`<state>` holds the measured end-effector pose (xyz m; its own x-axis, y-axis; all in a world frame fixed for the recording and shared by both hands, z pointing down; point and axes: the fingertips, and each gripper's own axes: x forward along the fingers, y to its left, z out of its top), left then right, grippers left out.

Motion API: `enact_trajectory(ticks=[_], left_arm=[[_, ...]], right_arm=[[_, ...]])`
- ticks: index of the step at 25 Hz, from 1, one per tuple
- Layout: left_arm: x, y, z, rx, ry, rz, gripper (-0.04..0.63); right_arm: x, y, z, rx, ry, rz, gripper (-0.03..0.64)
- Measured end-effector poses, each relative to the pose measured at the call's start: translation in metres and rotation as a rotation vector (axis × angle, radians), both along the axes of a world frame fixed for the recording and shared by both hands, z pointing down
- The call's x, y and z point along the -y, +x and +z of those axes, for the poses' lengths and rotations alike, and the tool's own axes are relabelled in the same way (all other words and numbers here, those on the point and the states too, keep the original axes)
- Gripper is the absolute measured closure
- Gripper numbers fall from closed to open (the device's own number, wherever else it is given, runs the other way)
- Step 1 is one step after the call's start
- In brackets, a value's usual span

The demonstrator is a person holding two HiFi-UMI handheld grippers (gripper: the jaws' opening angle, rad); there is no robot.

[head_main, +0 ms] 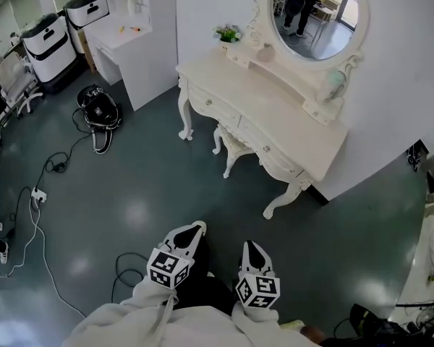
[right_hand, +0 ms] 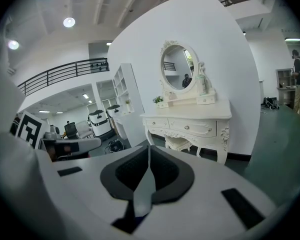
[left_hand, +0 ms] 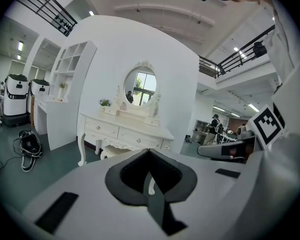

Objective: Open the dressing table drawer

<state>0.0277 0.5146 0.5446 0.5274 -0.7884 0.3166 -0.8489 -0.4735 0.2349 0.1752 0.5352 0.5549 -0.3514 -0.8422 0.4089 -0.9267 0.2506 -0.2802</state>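
My left gripper (head_main: 196, 227) and right gripper (head_main: 252, 246) are both clenched and empty. I'd approach the dressing table (head_main: 278, 110) at one o'clock, lining up squarely on a drawer knob (head_main: 267, 149).

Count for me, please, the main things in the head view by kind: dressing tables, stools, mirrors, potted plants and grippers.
dressing table: 1
stool: 1
oval mirror: 1
potted plant: 1
grippers: 2, the left gripper and the right gripper, both shut and empty
Total: 6
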Motion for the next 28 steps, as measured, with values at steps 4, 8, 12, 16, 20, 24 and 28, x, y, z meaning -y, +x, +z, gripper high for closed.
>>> enact_trajectory(ticks=[4, 8, 12, 16, 20, 24, 28], left_arm=[[0.026, -0.004, -0.003, -0.004, 0.013, -0.015, 0.578], [0.062, -0.011, -0.008, -0.006, 0.026, -0.026, 0.578], [0.107, -0.023, -0.027, -0.004, 0.079, -0.030, 0.578], [0.148, -0.040, -0.048, 0.003, 0.144, -0.022, 0.578], [0.188, -0.060, -0.063, 0.003, 0.193, -0.024, 0.578], [0.222, -0.072, -0.069, 0.010, 0.225, -0.026, 0.578], [0.245, -0.079, -0.069, 0.012, 0.238, -0.009, 0.578]], right_arm=[[0.025, -0.003, -0.001, -0.009, 0.006, -0.005, 0.578], [0.063, -0.008, -0.007, -0.010, 0.024, -0.007, 0.578], [0.110, -0.009, -0.024, -0.019, 0.075, 0.006, 0.578], [0.156, -0.009, -0.042, -0.031, 0.126, 0.038, 0.578], [0.197, -0.014, -0.059, -0.050, 0.184, 0.054, 0.578], [0.230, -0.022, -0.071, -0.062, 0.230, 0.059, 0.578], [0.252, -0.027, -0.074, -0.070, 0.250, 0.078, 0.578]])
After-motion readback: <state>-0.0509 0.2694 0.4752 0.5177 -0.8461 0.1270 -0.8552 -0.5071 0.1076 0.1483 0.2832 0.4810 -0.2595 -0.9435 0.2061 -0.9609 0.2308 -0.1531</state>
